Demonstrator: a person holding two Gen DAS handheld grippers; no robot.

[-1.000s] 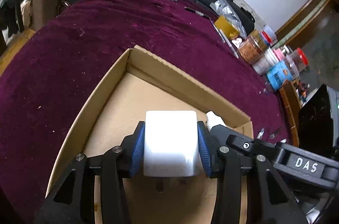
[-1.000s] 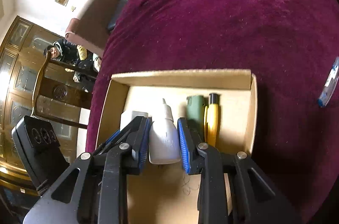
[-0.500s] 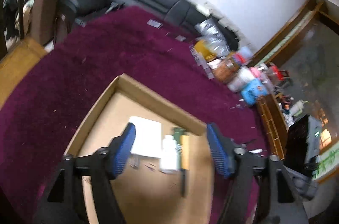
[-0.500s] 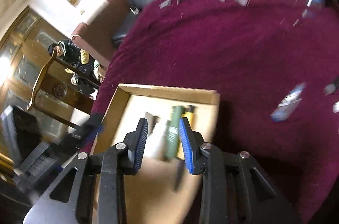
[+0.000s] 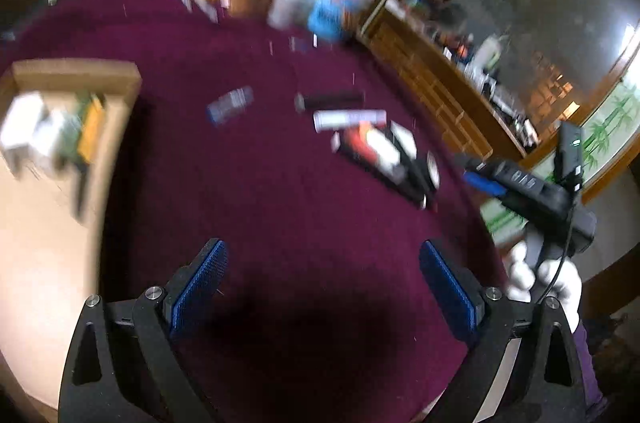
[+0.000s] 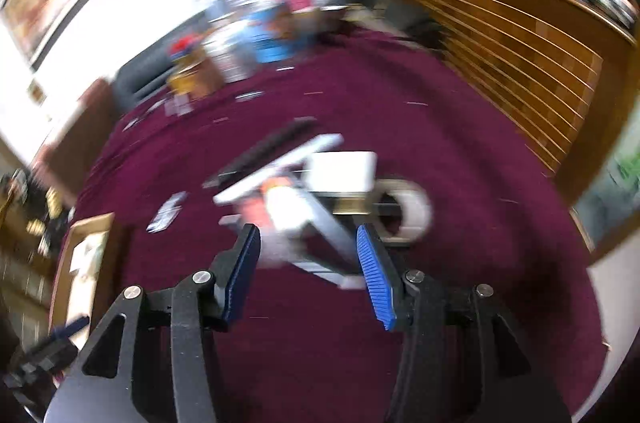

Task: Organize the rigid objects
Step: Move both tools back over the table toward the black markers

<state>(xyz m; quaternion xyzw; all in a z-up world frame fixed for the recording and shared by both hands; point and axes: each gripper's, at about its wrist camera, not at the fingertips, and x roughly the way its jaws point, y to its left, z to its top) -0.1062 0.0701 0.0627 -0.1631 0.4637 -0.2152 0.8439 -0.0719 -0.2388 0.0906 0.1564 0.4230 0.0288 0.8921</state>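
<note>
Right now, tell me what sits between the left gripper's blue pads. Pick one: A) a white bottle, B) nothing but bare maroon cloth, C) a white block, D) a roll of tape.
B: the left gripper stands wide open, its jaws having just been opening, and only the maroon cloth shows between the pads; the white items lie back in the cardboard box.

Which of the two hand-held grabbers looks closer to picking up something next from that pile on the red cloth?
Probably the right gripper: its open jaws point straight at the pile of objects just ahead. The left gripper, open too, faces bare cloth.
</note>
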